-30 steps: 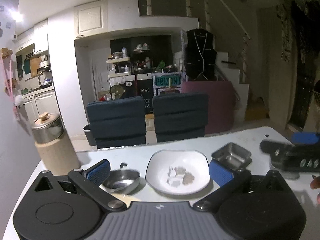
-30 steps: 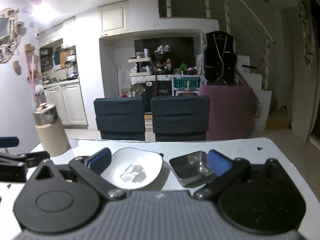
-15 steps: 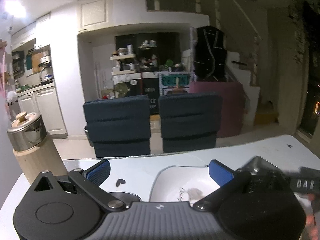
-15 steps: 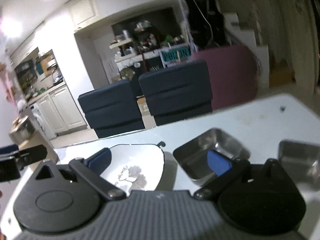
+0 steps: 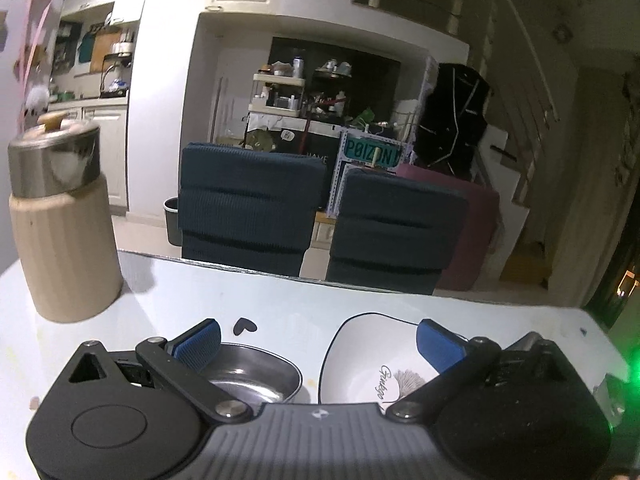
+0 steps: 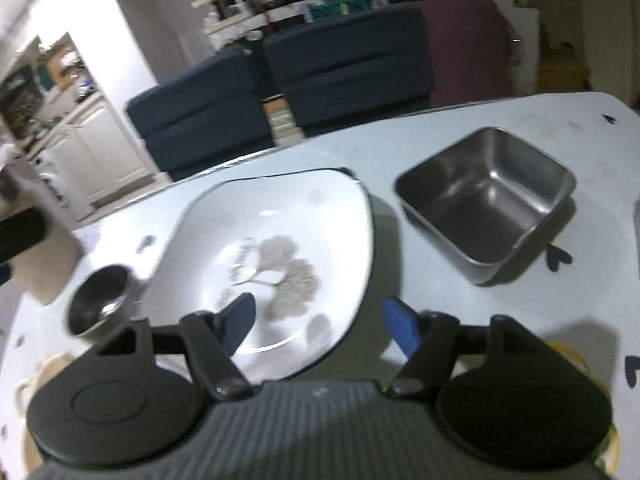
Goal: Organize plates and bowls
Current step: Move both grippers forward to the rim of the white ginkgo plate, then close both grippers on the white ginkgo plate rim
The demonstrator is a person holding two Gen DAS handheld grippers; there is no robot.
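Observation:
A white plate with a tree drawing (image 6: 280, 252) lies on the white table (image 6: 460, 320), also in the left wrist view (image 5: 372, 364). A small round steel bowl (image 6: 102, 300) sits to its left, also in the left wrist view (image 5: 256, 376). A square steel tray (image 6: 486, 204) sits to its right. My right gripper (image 6: 320, 322) is open above the plate's near edge, its left finger over the plate and its right finger outside the rim. My left gripper (image 5: 318, 344) is open and empty, low over the table between the bowl and the plate.
A beige canister with a steel lid (image 5: 60, 220) stands at the table's far left. Two dark blue chairs (image 5: 320, 216) stand behind the far edge. Small black heart stickers (image 6: 558, 258) dot the table. Another steel item shows at the right edge (image 6: 637, 216).
My right gripper has risen, tilted down and moved left over the white plate. My left gripper has moved forward and lower toward the round bowl and plate.

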